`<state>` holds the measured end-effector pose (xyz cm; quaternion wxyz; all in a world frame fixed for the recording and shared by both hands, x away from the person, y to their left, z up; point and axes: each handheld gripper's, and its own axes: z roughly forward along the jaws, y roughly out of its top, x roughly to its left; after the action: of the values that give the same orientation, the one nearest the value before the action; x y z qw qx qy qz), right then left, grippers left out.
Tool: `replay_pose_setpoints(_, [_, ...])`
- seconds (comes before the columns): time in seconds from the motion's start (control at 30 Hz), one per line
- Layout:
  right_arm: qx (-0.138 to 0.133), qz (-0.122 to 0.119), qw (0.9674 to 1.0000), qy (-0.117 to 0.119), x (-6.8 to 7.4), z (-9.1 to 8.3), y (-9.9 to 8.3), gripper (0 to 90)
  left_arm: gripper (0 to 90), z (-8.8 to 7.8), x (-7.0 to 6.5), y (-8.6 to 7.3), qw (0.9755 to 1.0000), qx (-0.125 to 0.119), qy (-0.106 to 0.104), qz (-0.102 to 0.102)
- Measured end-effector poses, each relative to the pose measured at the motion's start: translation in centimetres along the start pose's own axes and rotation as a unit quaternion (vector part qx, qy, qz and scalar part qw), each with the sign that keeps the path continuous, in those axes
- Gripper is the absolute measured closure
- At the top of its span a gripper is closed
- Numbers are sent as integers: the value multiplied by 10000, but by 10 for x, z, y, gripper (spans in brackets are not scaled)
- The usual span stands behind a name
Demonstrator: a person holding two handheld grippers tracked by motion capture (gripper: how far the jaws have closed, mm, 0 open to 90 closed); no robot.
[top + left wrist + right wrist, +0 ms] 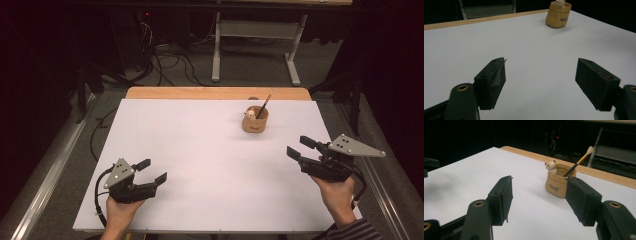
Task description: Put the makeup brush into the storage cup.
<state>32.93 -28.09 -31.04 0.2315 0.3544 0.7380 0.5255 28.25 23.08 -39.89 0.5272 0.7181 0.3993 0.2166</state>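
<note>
A small tan pot [255, 121] with a little bear figure on its rim stands toward the back right of the white table top [200, 150]. A brush [264, 106] leans in the pot, bristles up. My right gripper [300, 148] is held at the right edge, open, nothing between its jaws; the pot [557, 181] and brush [580, 161] lie just ahead of it. My left gripper [151, 171] rests near the front left, open and empty, with the pot [558, 15] far off ahead of it.
A wooden strip [215, 93] runs along the table's far edge. Beyond it stand a white metal frame [260, 40] and cables on the floor [170, 60]. Dark floor lies on both sides of the table.
</note>
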Motion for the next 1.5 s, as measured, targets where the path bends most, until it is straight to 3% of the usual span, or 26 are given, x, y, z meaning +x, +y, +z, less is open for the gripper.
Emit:
replay_pose_setpoints(0.7, [50,66,9997,216,17,-3,-23,400,250,0,0,0,10000,3,-5,-14])
replay_pose_setpoints(1.5, [176,225,9995,131,19,-4,-48,399,251,1,0,0,10000,7,-15,3])
